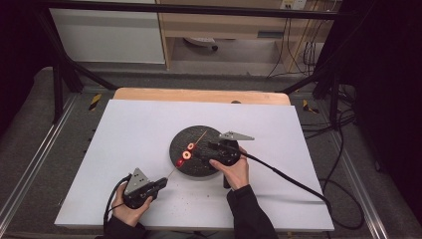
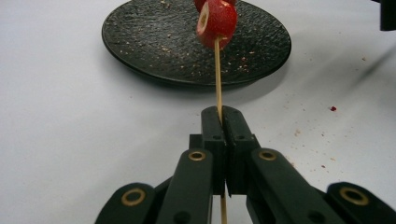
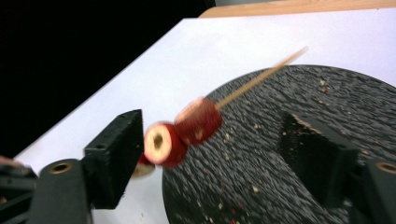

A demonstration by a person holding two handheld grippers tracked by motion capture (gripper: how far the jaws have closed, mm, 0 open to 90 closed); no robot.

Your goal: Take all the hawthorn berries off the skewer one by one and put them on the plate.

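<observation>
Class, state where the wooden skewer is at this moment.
In the high view the wooden skewer slants over the black plate, its near end clamped in the left gripper, with red fruit pieces threaded on it.

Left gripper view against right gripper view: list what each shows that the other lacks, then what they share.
Left gripper view: the left tool shut on the skewer's lower end, and one red ring end-on.

Right gripper view: the right tool open around the red rings, the skewer's free tip, and the wooden table edge.

Both: the black plate, crumbs, white sheet.
</observation>
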